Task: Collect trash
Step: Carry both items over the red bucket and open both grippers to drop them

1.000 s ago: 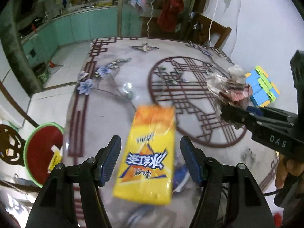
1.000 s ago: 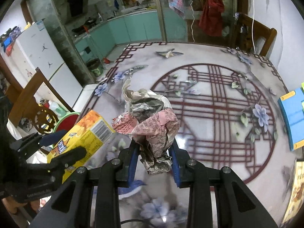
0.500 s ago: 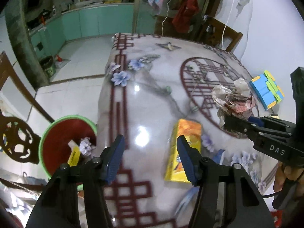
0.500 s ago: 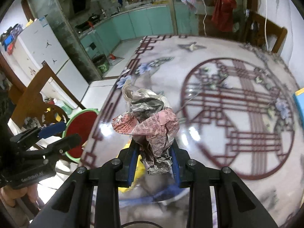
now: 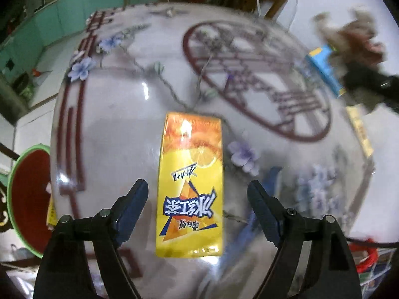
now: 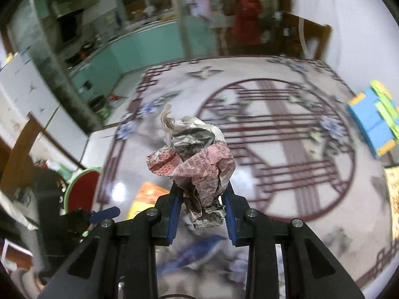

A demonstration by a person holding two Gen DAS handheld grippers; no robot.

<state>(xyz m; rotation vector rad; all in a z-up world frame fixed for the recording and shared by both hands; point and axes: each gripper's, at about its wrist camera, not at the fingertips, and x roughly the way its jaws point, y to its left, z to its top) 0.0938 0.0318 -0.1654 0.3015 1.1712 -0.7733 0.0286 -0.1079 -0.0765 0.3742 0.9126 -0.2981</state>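
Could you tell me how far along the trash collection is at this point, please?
Partly done: the red bin beside the table already holds some scraps. In hand: the right gripper is clamped on a crumpled paper wad, not yet binned. Left to do: the yellow drink carton lies flat on the table between the open fingers of the left gripper, whose jaws have just been opening, ungripped.
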